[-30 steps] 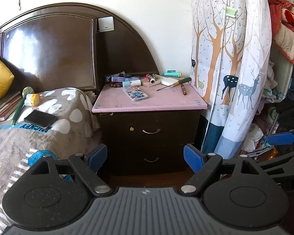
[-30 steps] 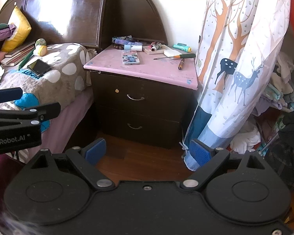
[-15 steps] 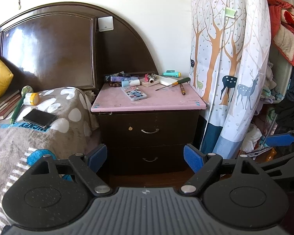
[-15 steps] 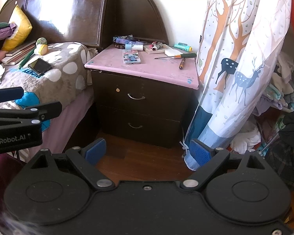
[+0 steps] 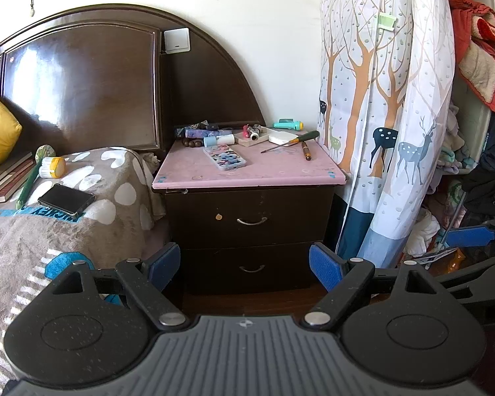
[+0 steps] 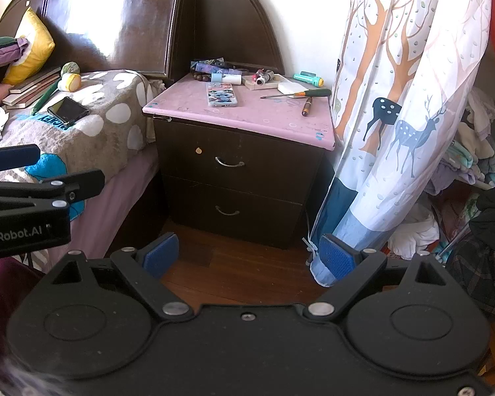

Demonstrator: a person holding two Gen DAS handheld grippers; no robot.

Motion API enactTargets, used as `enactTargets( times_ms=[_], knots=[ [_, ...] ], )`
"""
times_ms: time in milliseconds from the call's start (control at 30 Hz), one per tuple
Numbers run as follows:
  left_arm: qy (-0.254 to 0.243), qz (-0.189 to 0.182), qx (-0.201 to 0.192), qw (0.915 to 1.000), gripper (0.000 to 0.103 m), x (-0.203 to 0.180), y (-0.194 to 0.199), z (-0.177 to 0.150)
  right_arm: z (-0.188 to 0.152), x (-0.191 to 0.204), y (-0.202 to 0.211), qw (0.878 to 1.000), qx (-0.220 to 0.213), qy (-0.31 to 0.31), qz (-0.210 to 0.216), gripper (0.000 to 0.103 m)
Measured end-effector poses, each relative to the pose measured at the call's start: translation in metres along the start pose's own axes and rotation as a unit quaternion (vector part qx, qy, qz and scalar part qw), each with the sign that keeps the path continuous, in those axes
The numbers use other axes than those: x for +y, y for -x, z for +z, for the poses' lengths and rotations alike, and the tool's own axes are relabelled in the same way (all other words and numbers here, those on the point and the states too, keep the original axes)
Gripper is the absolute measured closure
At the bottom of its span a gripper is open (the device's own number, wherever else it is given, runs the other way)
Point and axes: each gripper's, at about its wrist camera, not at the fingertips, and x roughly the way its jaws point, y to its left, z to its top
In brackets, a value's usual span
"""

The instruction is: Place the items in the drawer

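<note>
A dark nightstand with a pink top [image 5: 247, 171] [image 6: 247, 115] stands ahead. Its upper drawer [image 5: 251, 220] [image 6: 229, 163] and lower drawer [image 5: 251, 268] [image 6: 227, 211] are both closed. On top lie a patterned phone case [image 5: 225, 160] [image 6: 222, 94], a green-handled screwdriver [image 5: 292, 141] [image 6: 297, 94], a small brown tool [image 5: 306, 150] [image 6: 307, 105], a teal flashlight [image 5: 288, 124] [image 6: 308, 79] and small clutter at the back. My left gripper [image 5: 244, 264] and right gripper [image 6: 247, 259] are open and empty, well short of the nightstand.
A bed with a spotted brown blanket [image 5: 82, 198] is on the left, with a black phone [image 5: 66, 199] on it. A deer-print wardrobe cover [image 5: 379, 115] hangs right of the nightstand. Clothes piles [image 6: 472, 158] lie at far right. Wooden floor [image 6: 241, 270] lies in front.
Both grippers have drifted slightly toward the nightstand. The jaws stay open and nothing on the nightstand has moved.
</note>
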Motion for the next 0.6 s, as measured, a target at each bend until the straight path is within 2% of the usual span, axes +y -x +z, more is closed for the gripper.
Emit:
enactTargets(
  times_ms=[600],
  knots=[
    [0.003,-0.001,0.0,1.0,0.017,0.0044,-0.0028,-0.0013,-0.0012,0.0017,0.0007,1.0,0.0,0.004,0.001,0.009]
  ],
)
